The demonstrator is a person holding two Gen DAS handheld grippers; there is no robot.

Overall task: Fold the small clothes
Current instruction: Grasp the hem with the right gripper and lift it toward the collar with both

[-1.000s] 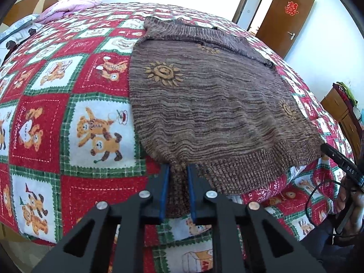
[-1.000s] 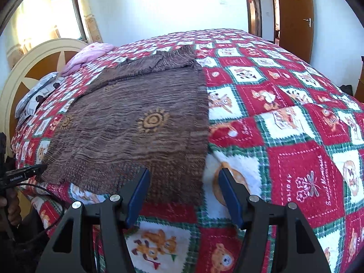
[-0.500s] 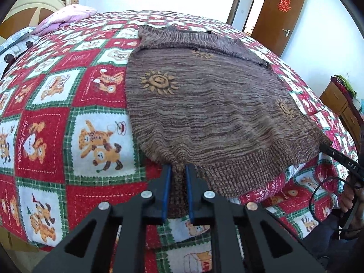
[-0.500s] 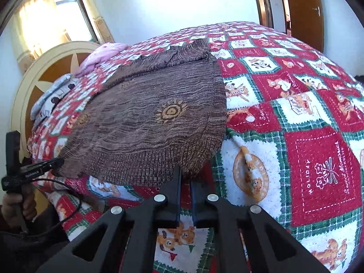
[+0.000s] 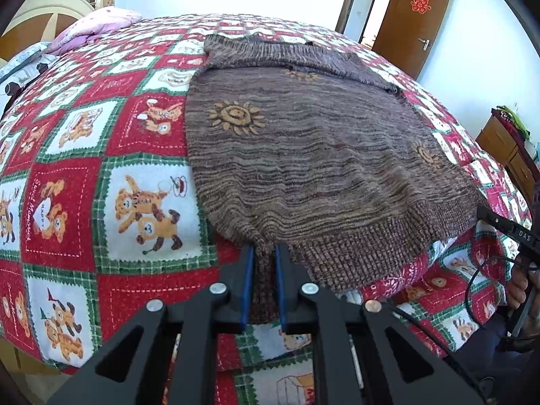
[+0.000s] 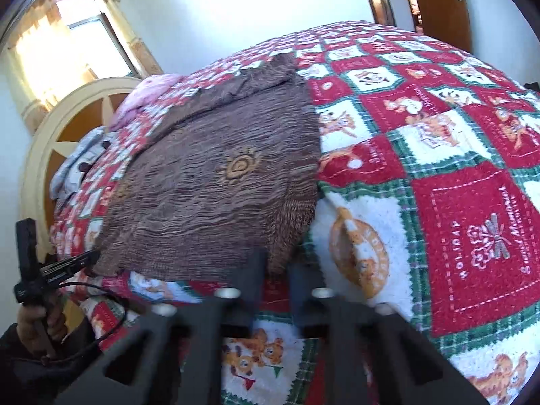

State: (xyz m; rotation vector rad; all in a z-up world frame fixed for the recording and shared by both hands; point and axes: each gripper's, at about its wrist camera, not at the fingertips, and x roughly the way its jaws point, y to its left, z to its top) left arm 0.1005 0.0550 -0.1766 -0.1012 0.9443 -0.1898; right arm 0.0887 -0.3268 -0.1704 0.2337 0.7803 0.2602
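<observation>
A brown striped knit sweater (image 5: 303, 155) with orange sun motifs lies flat on the bed, its sleeves folded across the far end. My left gripper (image 5: 263, 253) is shut on the sweater's near left hem corner. My right gripper (image 6: 276, 263) is shut on the near right hem corner of the sweater (image 6: 216, 185), which is lifted and bunched a little there. In the left wrist view the right gripper's body (image 5: 503, 229) shows at the right edge. In the right wrist view the left gripper's body (image 6: 64, 266) shows at the left.
The bed is covered by a red, green and white teddy-bear quilt (image 5: 101, 155). A pink pillow (image 5: 98, 27) and a cream headboard (image 6: 67, 128) lie at its head. A wooden door (image 5: 415, 20) and a wooden cabinet (image 5: 509, 155) stand beyond the bed.
My right gripper went from open around the hem corner to shut on it, then lifted and tilted with it. My left gripper stayed shut and lifted slightly.
</observation>
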